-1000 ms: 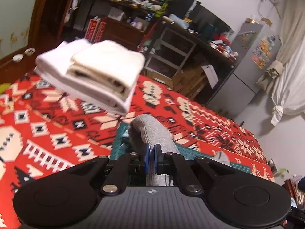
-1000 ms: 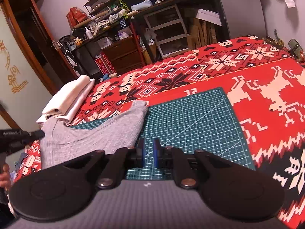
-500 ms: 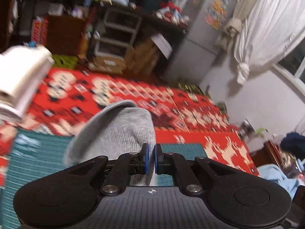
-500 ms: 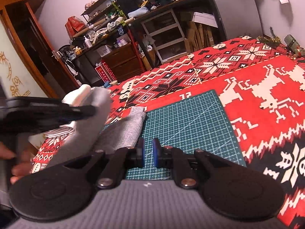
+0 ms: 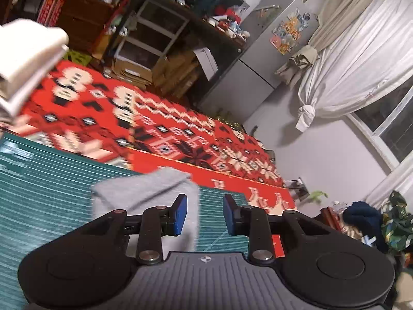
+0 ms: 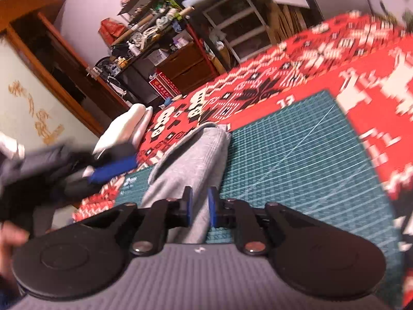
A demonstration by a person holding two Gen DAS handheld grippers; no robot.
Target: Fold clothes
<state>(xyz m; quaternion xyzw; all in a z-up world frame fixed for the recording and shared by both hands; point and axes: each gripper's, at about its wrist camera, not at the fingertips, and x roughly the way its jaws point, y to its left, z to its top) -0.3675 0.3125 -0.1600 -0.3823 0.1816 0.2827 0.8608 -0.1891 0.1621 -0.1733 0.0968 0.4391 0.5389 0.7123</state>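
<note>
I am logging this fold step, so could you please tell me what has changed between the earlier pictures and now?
The left gripper was shut on the grey garment, carried its end over the rest, and has now opened and let go, so the garment lies doubled on the green cutting mat. The right gripper has parted slightly and now sits over the garment's near end. The white folded stack stayed beside the mat.
</note>
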